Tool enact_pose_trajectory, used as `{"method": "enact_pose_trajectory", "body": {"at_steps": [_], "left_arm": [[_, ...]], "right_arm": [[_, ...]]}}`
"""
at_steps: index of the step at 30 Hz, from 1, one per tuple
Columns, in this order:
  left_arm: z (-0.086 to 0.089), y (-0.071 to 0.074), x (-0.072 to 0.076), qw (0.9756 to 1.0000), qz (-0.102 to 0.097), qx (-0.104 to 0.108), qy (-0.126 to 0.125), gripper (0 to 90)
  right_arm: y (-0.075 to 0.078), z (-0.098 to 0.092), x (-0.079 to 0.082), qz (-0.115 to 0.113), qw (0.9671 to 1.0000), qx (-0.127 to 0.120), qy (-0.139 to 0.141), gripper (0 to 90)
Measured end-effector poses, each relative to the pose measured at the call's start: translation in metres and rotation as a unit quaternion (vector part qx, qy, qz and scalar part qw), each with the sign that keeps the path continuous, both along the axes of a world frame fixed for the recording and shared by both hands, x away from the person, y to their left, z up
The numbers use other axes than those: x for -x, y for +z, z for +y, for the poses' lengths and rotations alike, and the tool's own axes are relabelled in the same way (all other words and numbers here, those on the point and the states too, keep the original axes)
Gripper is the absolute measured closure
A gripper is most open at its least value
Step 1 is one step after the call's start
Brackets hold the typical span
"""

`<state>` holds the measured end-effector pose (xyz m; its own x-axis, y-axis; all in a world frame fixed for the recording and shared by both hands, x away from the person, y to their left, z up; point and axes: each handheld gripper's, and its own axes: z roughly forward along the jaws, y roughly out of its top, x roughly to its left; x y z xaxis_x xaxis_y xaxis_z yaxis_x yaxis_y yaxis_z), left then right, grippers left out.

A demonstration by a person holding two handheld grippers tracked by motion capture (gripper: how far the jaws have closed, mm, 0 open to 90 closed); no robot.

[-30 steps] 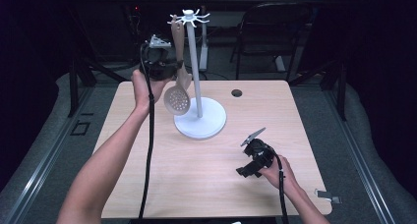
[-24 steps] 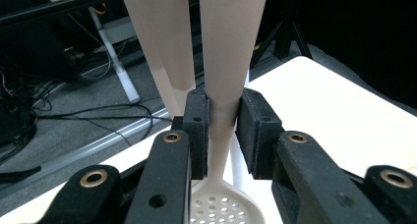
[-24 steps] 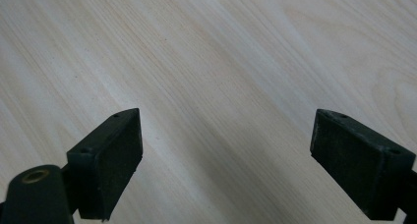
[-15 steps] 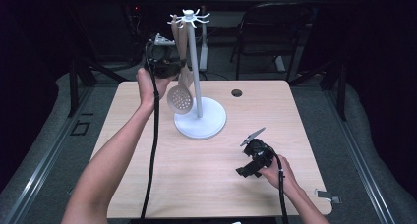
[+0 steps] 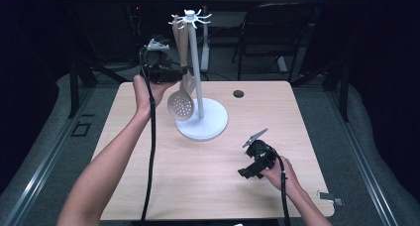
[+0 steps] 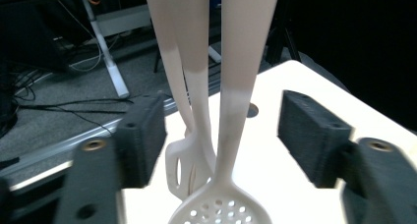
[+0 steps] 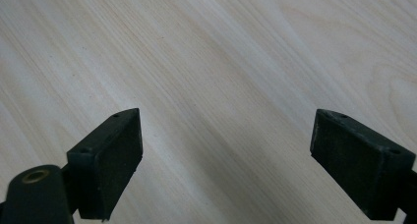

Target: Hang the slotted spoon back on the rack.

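Note:
A white utensil stand with hooks at its top rises from a round base on the wooden table. A cream perforated spoon hangs from it. My left gripper is raised beside the pole. In the left gripper view it is open, its jaws have just been opening, and the spoon's handle stands between the pads without touching them. A slotted utensil hangs behind. My right gripper rests low on the table, open with nothing between the jaws.
A small dark hole marks the tabletop behind the stand. A black chair and a white desk leg stand beyond the far edge. A small metal clip lies off the table's right front corner.
The left hand has shifted only slightly beside the stand, and the spoon hangs in much the same place. The right gripper has kept still.

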<state>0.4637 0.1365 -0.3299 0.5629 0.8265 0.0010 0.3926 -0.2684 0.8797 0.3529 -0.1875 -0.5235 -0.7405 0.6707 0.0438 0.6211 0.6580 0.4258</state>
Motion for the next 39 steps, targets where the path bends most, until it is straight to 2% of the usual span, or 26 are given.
{"method": "enact_pose_trajectory", "body": {"at_steps": [7,12,17,24,28,33,35,39], "left_arm": [[0.014,-0.013,0.028,0.9995,0.003,-0.029,-0.009,20.1],[0.029,-0.028,0.047,0.9994,0.008,-0.034,-0.003,15.8],[0.042,-0.047,0.061,0.9991,0.022,-0.036,0.006,14.2],[0.055,-0.079,0.083,0.9966,0.051,-0.065,0.008,10.5],[0.063,-0.099,0.095,0.9953,0.070,-0.067,0.012,9.0],[0.071,-0.119,0.106,0.9939,0.084,-0.068,0.019,8.1],[0.072,-0.126,0.109,0.9933,0.091,-0.068,0.022,7.9],[0.076,-0.141,0.115,0.9929,0.102,-0.056,0.027,7.6]], "right_arm": [[0.000,0.001,0.001,0.002,1.0000,-0.003,-0.002,12.2],[0.000,0.001,0.001,0.001,1.0000,-0.005,-0.003,12.2],[0.000,0.002,0.001,0.000,1.0000,-0.005,-0.003,12.2],[0.000,0.001,0.002,0.000,1.0000,-0.005,-0.001,12.2],[0.000,0.002,0.003,-0.003,0.9999,-0.013,-0.006,12.2],[0.000,0.002,0.002,-0.001,0.9999,-0.010,-0.003,12.3],[0.000,0.002,0.002,-0.002,1.0000,0.000,-0.002,12.3],[-0.001,0.002,0.002,0.000,1.0000,-0.001,-0.002,12.3]]}}
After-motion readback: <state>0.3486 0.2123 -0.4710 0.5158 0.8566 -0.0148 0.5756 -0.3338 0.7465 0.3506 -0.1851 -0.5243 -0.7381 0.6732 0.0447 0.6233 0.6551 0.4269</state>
